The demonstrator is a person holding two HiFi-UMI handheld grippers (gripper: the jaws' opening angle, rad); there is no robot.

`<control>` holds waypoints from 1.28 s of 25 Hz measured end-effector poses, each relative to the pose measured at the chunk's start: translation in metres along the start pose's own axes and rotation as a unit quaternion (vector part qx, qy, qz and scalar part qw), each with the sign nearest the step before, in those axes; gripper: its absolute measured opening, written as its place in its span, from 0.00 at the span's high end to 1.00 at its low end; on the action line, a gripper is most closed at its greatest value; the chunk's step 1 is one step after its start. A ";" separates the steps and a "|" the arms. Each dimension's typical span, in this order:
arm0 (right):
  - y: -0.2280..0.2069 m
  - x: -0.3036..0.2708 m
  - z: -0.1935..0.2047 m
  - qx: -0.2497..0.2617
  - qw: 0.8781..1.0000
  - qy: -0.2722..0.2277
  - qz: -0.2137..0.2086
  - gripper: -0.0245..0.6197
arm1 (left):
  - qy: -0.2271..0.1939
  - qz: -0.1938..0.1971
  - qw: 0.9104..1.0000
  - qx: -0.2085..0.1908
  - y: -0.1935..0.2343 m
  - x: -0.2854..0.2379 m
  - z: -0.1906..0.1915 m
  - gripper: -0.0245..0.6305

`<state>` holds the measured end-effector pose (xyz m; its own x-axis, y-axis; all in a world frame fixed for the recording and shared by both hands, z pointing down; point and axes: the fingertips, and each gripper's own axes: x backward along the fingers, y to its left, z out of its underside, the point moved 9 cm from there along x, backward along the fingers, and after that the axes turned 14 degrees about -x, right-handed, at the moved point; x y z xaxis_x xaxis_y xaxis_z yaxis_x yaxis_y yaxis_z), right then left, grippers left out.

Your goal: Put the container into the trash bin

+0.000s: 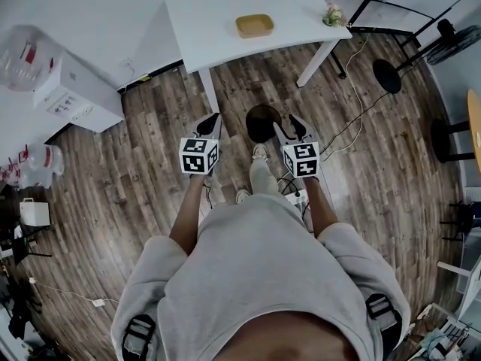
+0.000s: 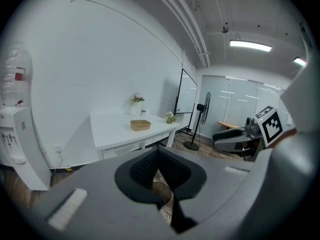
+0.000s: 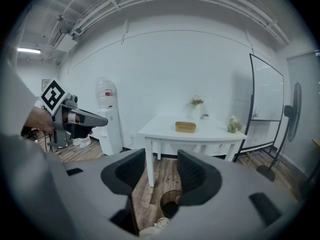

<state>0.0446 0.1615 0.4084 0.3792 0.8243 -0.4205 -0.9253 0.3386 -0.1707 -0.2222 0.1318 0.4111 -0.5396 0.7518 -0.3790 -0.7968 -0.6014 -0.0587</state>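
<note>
Grey-shirted person (image 1: 255,277) with two empty claws, container on the table

Left claw (image 1: 213,119) has its tips together on nothing; right claw (image 1: 289,126) stands wide with nothing between. The container (image 1: 254,25), a shallow tan rectangular tray with rounded corners, lies on the white table (image 1: 203,13) at the head view's upper centre, well apart from both claws at mid frame. A round black trash bin (image 1: 263,122) stands on the wood floor (image 1: 150,164) between them.

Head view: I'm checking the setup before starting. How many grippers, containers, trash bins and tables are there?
Grippers: 2 (left gripper, right gripper)
Container: 1
Trash bin: 1
Table: 1
Total: 5
</note>
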 end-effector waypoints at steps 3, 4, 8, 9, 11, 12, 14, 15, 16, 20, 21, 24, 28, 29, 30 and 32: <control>-0.007 -0.015 -0.006 -0.001 1.000 0.001 -0.002 0.68 | 0.004 -0.002 1.000 0.001 0.009 -0.013 -0.004 0.95; -0.009 -0.020 -0.009 -0.002 1.000 0.001 -0.002 0.69 | 0.006 -0.002 1.000 0.002 0.013 -0.018 -0.005 0.95; -0.026 -0.041 -0.023 -0.005 1.000 0.000 -0.002 0.69 | 0.015 -0.002 1.000 0.006 0.025 -0.041 -0.011 0.95; -0.030 -0.047 -0.026 -0.005 1.000 0.000 -0.002 0.68 | 0.016 -0.001 1.000 0.006 0.027 -0.048 -0.013 0.95; -0.041 -0.058 -0.034 -0.005 1.000 0.000 -0.003 0.68 | 0.017 0.000 1.000 0.007 0.031 -0.063 -0.019 0.95; -0.046 -0.064 -0.038 -0.004 1.000 0.001 -0.004 0.68 | 0.017 0.000 1.000 0.007 0.033 -0.072 -0.022 0.95; -0.056 -0.074 -0.047 -0.002 1.000 0.001 -0.008 0.69 | 0.018 -0.001 1.000 0.007 0.037 -0.087 -0.030 0.95; -0.061 -0.079 -0.052 0.000 1.000 0.001 -0.010 0.69 | 0.018 -0.001 1.000 0.007 0.038 -0.094 -0.034 0.95; -0.066 -0.083 -0.056 0.001 1.000 0.001 -0.012 0.68 | 0.018 -0.003 1.000 0.008 0.039 -0.101 -0.038 0.95; -0.088 -0.104 -0.075 0.001 1.000 -0.001 -0.018 0.68 | 0.019 -0.009 1.000 0.011 0.047 -0.128 -0.054 0.95; -0.094 -0.110 -0.079 0.001 1.000 -0.001 -0.020 0.68 | 0.020 -0.010 1.000 0.012 0.049 -0.134 -0.057 0.95; -0.108 -0.127 -0.092 0.002 1.000 -0.002 -0.028 0.68 | 0.025 -0.015 0.999 0.015 0.054 -0.155 -0.065 0.95; -0.125 -0.148 -0.103 0.002 0.999 0.002 -0.038 0.69 | 0.031 -0.018 0.999 0.018 0.060 -0.180 -0.076 0.95; -0.129 -0.154 -0.106 0.002 0.999 0.004 -0.041 0.68 | 0.031 -0.020 0.999 0.019 0.062 -0.187 -0.079 0.95; -0.133 -0.160 -0.108 0.002 0.999 0.005 -0.043 0.68 | 0.032 -0.021 0.999 0.019 0.064 -0.193 -0.081 0.95; -0.140 -0.170 -0.112 0.002 0.999 0.008 -0.049 0.68 | 0.034 -0.024 0.999 0.020 0.068 -0.205 -0.084 0.95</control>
<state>0.1095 -0.0770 0.4045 0.4677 0.7796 -0.4165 -0.8838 0.4186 -0.2088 -0.1429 -0.0853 0.4074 -0.4816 0.7589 -0.4383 -0.8326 -0.5523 -0.0414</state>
